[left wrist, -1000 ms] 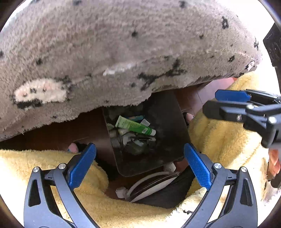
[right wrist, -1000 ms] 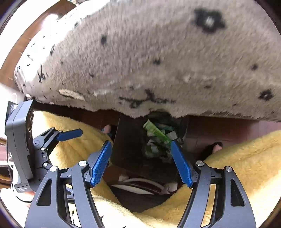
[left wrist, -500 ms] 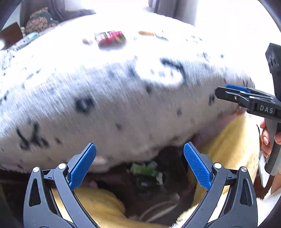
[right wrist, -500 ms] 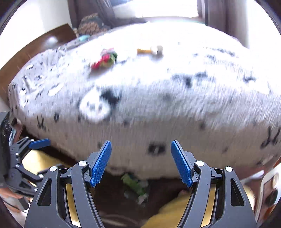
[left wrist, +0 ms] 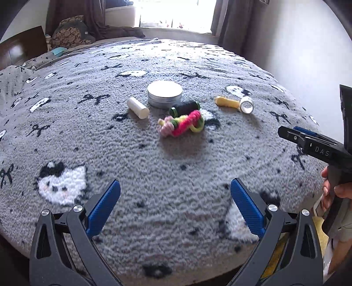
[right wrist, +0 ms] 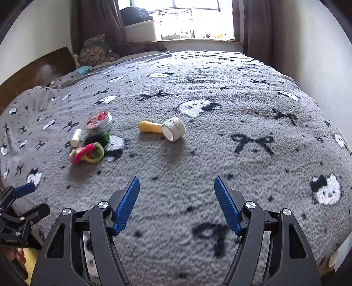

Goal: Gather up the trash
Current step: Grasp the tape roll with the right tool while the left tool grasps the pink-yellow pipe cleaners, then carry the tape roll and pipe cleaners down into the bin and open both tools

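Note:
Small items lie on a grey blanket (left wrist: 176, 167) on a bed: a round metal tin (left wrist: 164, 94), a white cylinder (left wrist: 138, 107), a black spool with green ends (left wrist: 184, 108), a pink-and-yellow knotted bundle (left wrist: 181, 123), and a yellow tube beside a tape roll (left wrist: 246, 105). In the right wrist view I see the tin (right wrist: 99, 122), the bundle (right wrist: 87, 153), the yellow tube (right wrist: 150, 127) and the tape roll (right wrist: 173, 128). My left gripper (left wrist: 176, 209) is open and empty above the near blanket edge. My right gripper (right wrist: 177, 205) is open and empty, right of the left one.
A window (right wrist: 193, 19) with dark curtains is at the far end of the bed. Cushions (left wrist: 70, 33) and a wooden headboard (left wrist: 22, 46) are at the far left. A white wall (left wrist: 297, 44) runs along the right side.
Both grippers rose from looking under the bed edge at a bin of trash to looking over the top of the blanket. The bin is out of view now.

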